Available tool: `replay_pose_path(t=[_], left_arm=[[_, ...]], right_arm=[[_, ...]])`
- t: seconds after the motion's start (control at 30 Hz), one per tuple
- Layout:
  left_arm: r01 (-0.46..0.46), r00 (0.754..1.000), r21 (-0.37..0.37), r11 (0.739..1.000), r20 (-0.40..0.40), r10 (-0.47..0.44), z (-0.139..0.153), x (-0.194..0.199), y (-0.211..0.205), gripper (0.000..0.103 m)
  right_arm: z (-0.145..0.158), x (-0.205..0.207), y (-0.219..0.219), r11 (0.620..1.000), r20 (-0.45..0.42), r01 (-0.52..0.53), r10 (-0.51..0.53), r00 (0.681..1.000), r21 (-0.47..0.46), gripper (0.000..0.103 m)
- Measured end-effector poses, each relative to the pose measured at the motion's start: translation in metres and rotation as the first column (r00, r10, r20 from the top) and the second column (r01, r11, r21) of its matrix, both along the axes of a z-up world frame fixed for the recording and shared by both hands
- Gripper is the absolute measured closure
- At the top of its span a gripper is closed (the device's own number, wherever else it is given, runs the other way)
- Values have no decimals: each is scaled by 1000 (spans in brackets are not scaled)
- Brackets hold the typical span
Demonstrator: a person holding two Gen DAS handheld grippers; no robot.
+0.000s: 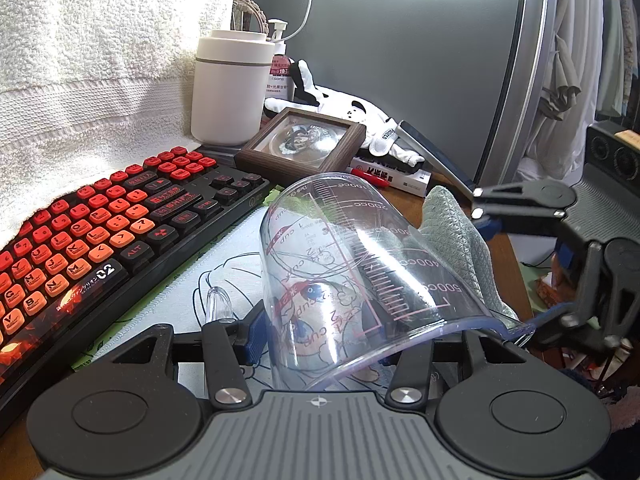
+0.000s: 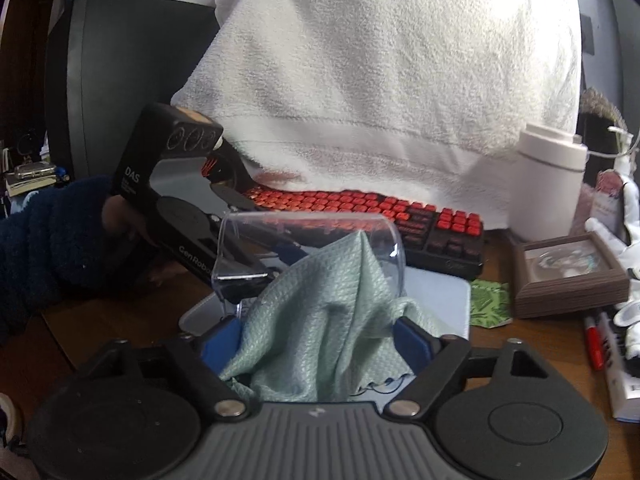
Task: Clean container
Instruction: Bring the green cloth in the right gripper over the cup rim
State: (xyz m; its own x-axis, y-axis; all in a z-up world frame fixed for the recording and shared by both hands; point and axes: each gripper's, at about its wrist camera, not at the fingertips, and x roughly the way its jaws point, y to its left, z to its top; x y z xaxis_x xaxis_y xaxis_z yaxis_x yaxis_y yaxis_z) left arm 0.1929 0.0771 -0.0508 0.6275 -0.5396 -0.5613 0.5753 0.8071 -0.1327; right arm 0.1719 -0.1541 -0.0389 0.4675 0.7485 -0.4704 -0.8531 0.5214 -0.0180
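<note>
Your left gripper (image 1: 360, 344) clamps the clear measuring cup (image 1: 352, 264) on its side, base toward the keyboard (image 1: 100, 232), long axis along its fingers. Your right gripper (image 2: 320, 340), closed on the green cloth (image 2: 320, 320), presses against the cup's outer wall from the side away from the keyboard.

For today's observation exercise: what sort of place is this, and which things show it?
Probably a home computer desk: a red and black keyboard, a framed keepsake and a plush toy sit by a towel-draped screen.

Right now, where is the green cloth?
Right wrist view: the green cloth is clamped in the right hand-held gripper, pressed against the clear measuring cup, before the keyboard.
</note>
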Motion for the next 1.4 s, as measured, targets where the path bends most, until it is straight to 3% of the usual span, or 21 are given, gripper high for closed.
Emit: replay_pose_path(t=[0.03,0.17,0.2,0.43,0.57,0.7,1.07,1.3,1.4], left_arm=[[0,1000,0,1000,0,0,0,0,0,54],[0,1000,0,1000,0,0,0,0,0,54],[0,1000,0,1000,0,0,0,-1,-1,54],[0,1000,1,1000,1,0,0,-1,-1,54],[0,1000,0,1000,0,0,0,-1,-1,54],[-1,1000,-1,1000,0,1,0,-1,0,54],[-1,1000,6,1000,4,1,0,-1,0,54],[-5,1000,1,1000,0,5,0,0,1,54],[-6,1000,2,1000,2,6,0,0,0,54]], right_arm=[[-1,1,0,1000,-5,3,-3,1000,7,34],[5,0,-13,996,1,36,-36,999,83,77],[7,0,-16,994,2,44,-44,999,102,81],[17,-6,-36,970,15,98,-104,995,224,84],[24,-12,-15,981,136,114,-136,981,158,84],[23,-5,4,983,182,114,-140,973,147,84],[10,-16,11,952,71,18,-42,997,306,84],[-5,-16,7,941,91,23,-57,994,338,84],[7,-16,9,943,110,50,-91,990,329,84]])
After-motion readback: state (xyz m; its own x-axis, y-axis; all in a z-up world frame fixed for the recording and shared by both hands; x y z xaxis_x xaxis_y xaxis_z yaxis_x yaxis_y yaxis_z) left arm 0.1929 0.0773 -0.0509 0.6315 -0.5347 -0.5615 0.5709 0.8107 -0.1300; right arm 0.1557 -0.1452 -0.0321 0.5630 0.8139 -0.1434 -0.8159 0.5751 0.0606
